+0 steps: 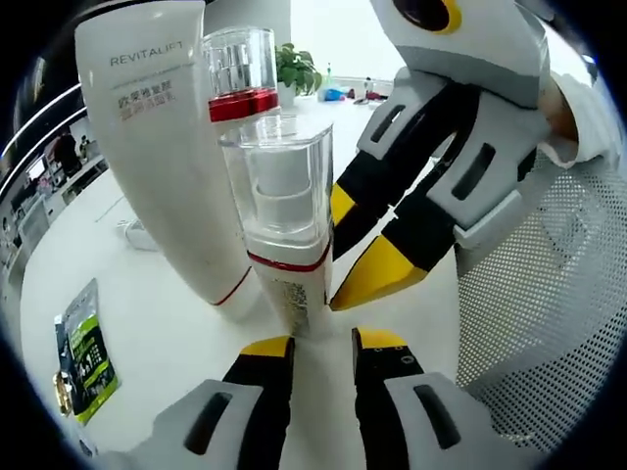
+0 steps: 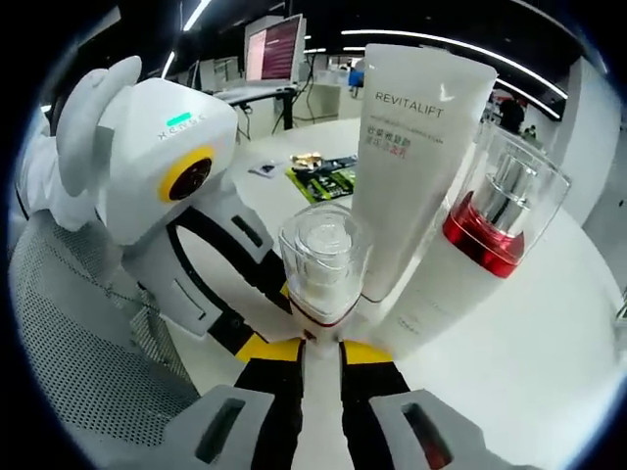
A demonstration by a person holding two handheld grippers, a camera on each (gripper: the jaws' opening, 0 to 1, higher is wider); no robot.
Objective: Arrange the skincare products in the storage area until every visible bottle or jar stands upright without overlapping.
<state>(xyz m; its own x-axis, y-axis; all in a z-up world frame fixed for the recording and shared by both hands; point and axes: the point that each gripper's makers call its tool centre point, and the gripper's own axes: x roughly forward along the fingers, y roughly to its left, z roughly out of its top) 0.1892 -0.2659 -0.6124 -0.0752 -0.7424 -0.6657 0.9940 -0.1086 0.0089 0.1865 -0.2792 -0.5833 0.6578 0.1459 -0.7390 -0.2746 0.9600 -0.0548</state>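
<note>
The right gripper [image 2: 321,352] has its fingers [image 2: 265,351] closed on the lower body of the small pump bottle with the clear cap [image 2: 321,259], which stands upright on the white tabletop [image 2: 549,333], just beside and seemingly touching the tall white tube [image 2: 416,147]; a second bottle with a red collar [image 2: 485,230] stands close on the tube's other side. In the left gripper view, the left gripper [image 1: 323,345] hovers just in front of the same bottle [image 1: 284,211] with its fingers parted and holding nothing, while the right gripper [image 1: 392,245] clamps it from the side. The job here, as I judge it, is to settle this bottle squarely and let go cleanly. Keep its base flat, ease it slightly clear of the tube so nothing leans, then open the right fingers slowly and draw straight back. The tall tube looks top-heavy; a sideways nudge could topple it. A mesh basket [image 2: 69,333] sits to one side.
</note>
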